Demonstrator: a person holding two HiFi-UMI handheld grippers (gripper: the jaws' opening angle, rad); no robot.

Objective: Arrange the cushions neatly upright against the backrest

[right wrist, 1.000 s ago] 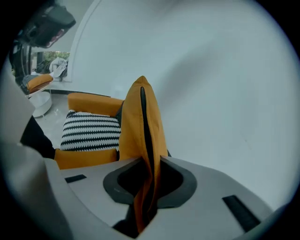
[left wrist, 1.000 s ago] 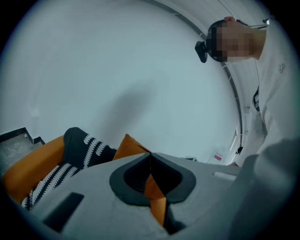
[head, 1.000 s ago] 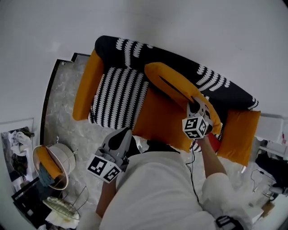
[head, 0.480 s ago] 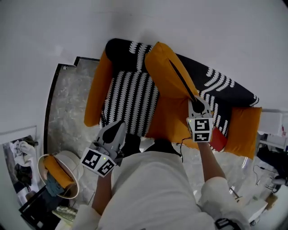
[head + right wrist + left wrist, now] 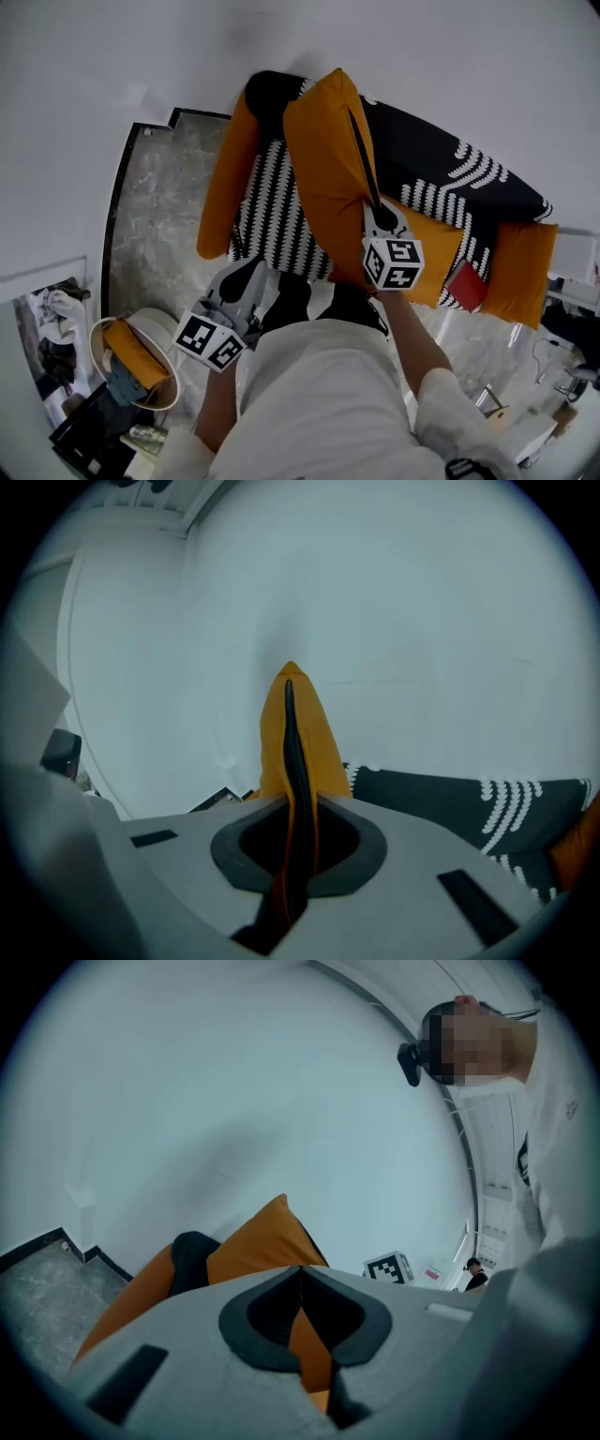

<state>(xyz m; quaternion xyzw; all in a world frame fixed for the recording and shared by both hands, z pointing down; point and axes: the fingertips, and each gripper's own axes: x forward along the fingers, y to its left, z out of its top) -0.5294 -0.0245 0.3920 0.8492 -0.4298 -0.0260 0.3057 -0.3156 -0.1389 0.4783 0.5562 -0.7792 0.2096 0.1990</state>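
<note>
A large orange cushion (image 5: pixel 328 159) stands on edge over the sofa seat, its black zipper seam running up its near edge. My right gripper (image 5: pixel 380 217) is shut on that seam at the cushion's lower end; in the right gripper view the orange cushion (image 5: pixel 295 728) rises straight out of the right gripper (image 5: pixel 292 797). A black-and-white striped cushion (image 5: pixel 272 211) lies flat on the seat, left of the orange one. My left gripper (image 5: pixel 246 279) hangs shut and empty in front of the sofa, apart from both cushions. In its own view the left gripper (image 5: pixel 301 1267) points at the orange cushion (image 5: pixel 262 1241).
The sofa has orange arms (image 5: pixel 228 183) and a black backrest with white pattern (image 5: pixel 441 164) against a white wall. A red item (image 5: pixel 466 284) lies on the seat's right. A round basket (image 5: pixel 131 361) stands on the pale floor at lower left. Clutter sits at far right.
The right gripper has swung the orange cushion leftward and turned it from lying across the seat to standing on edge. The left gripper has shifted a little, still shut and empty.
</note>
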